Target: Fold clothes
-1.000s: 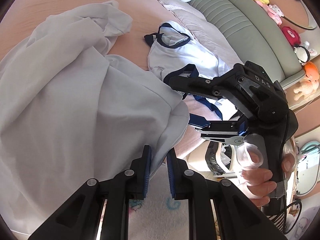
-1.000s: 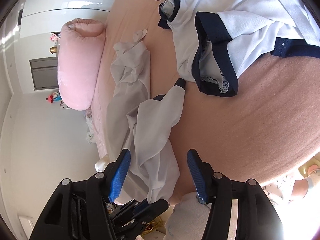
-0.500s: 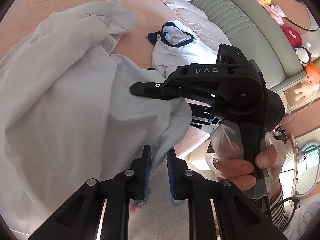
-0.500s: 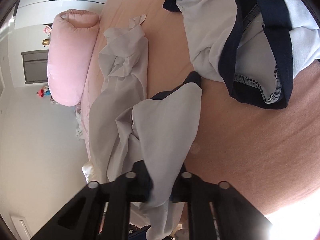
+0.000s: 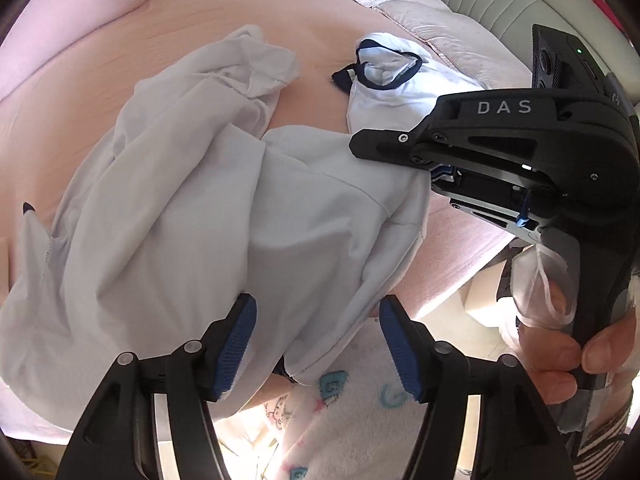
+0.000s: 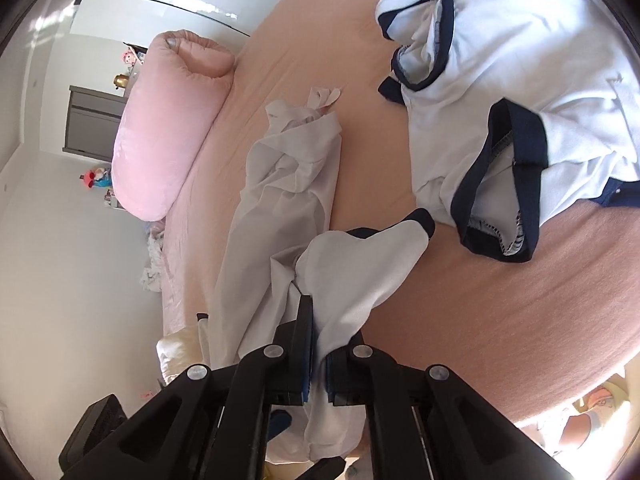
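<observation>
The pale garment (image 5: 192, 216) lies crumpled on the bed (image 6: 480, 304), its length running away from both tongs toward the pillow (image 6: 160, 128). The right gripper (image 6: 316, 360) is clenched on its near edge. The left gripper (image 5: 318, 344) is opening, cloth loose between its fingers, nothing pinched.

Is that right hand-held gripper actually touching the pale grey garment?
Touching. The right wrist view shows the right hand-held gripper shut on a fold of the pale grey garment, with cloth pinched between its blue pads.
</observation>
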A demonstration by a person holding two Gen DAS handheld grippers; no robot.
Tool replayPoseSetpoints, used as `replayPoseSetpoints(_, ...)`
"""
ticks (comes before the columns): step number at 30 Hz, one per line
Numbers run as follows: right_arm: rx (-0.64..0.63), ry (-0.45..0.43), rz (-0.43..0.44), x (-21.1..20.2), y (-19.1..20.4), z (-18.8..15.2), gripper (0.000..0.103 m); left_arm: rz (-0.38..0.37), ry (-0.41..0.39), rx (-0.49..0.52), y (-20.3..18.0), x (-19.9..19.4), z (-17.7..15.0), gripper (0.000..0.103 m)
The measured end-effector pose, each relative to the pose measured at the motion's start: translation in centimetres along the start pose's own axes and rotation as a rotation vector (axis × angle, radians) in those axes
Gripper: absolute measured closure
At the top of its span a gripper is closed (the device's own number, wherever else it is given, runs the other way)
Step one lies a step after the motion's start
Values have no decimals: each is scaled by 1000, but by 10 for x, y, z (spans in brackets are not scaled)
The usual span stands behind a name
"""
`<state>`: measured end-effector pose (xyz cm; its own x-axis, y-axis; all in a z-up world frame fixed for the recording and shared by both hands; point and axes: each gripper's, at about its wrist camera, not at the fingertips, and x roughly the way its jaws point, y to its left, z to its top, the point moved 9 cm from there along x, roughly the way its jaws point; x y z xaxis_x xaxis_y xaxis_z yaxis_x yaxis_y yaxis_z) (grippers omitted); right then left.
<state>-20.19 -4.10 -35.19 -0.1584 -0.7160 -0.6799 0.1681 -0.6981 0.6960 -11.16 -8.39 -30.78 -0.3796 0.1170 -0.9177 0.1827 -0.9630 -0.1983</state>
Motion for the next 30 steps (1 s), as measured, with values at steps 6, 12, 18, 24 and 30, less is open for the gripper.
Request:
replayPoseSetpoints(6, -39, -19, 19, -23, -2, 12, 100, 7, -25, 51, -21, 7, 14, 41)
replayPoseSetpoints(12, -34, 18, 22, -18, -13, 10, 100, 185, -54, 151, -24, 31, 28, 41)
replayPoseSetpoints(18, 15, 49, 56, -15, -23, 9, 100, 201, -57, 169, -22, 47, 34, 41)
replayPoseSetpoints(24, 70, 82, 101, -7, -31, 10, 100, 125, -1, 138, -26, 61, 33, 40)
replayPoseSetpoints(30, 142, 106, 180, -7, -34, 13, 100, 158, -14, 134, -20, 69, 43, 40)
